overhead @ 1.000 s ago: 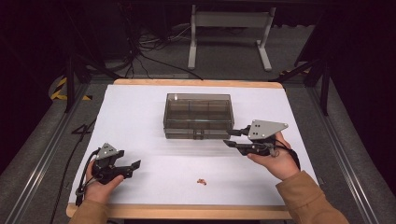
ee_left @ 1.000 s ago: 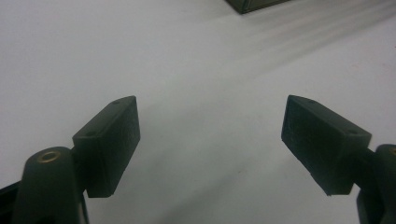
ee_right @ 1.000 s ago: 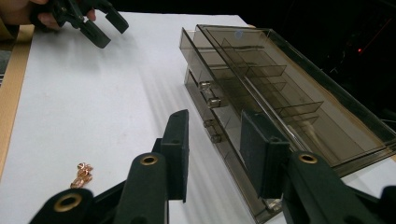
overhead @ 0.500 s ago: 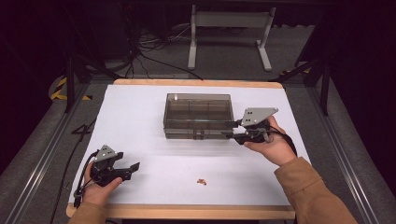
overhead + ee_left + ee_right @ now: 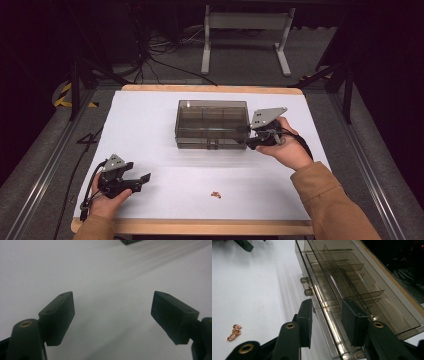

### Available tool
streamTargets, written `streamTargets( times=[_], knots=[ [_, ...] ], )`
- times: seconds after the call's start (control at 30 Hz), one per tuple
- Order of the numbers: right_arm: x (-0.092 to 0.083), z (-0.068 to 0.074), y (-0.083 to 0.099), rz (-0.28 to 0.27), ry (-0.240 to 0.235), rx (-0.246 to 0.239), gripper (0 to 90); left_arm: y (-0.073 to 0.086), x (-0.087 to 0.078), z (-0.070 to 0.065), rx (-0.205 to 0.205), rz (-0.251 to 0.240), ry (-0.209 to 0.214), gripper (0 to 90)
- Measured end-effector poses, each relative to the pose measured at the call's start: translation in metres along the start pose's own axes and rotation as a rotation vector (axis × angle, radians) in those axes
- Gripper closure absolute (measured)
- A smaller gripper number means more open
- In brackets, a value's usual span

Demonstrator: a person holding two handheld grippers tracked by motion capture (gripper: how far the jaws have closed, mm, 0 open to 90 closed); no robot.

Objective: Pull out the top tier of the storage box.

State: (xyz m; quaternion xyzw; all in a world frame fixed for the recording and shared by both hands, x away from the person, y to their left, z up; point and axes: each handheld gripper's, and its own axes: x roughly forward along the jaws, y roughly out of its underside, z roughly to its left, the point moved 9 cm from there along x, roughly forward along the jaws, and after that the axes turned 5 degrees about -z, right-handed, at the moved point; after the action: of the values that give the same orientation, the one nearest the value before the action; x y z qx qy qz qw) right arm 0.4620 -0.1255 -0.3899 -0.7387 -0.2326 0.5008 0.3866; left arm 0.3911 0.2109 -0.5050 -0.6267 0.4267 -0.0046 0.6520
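A smoky clear box (image 5: 212, 122) with inner dividers stands shut in the middle of the white table (image 5: 150, 125). My right gripper (image 5: 247, 137) is at the box's front right corner. In the right gripper view the right gripper (image 5: 325, 303) straddles the front edge of the box (image 5: 342, 280), one jaw outside the wall and one over the lid, with a gap on each side. Two small latch knobs (image 5: 305, 286) sit further along that wall. My left gripper (image 5: 142, 181) rests near the front left, jaws wide apart. The left gripper (image 5: 112, 297) holds nothing.
A small copper-coloured piece (image 5: 215, 194) lies on the table near the front edge, and shows low left in the right gripper view (image 5: 234, 332). Beyond the table's far edge stand a white stand (image 5: 245, 30) and loose cables (image 5: 160, 55) on the floor.
My right hand has moved away from the front and left, up to the box's front right corner, so its jaws now stand around the box's edge. The left hand has stayed put.
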Motion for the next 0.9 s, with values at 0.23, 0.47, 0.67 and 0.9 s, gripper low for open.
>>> streamTargets(
  times=[0.23,0.47,0.67,0.9],
  knots=[
    [0.010,-0.001,0.003,0.050,-0.025,-0.006,61.9,-0.001,0.001,0.000,0.006,0.001,-0.001,19.9],
    [0.015,-0.003,0.009,0.097,-0.041,-0.008,62.3,-0.001,0.001,0.000,0.007,0.002,0.001,19.9],
    [0.020,-0.002,0.014,0.129,-0.058,-0.001,64.1,-0.001,0.001,0.001,0.008,0.001,-0.003,19.9],
    [0.026,-0.002,0.020,0.174,-0.070,-0.020,63.4,-0.001,0.000,0.001,0.009,0.000,-0.003,20.0]
  ],
)
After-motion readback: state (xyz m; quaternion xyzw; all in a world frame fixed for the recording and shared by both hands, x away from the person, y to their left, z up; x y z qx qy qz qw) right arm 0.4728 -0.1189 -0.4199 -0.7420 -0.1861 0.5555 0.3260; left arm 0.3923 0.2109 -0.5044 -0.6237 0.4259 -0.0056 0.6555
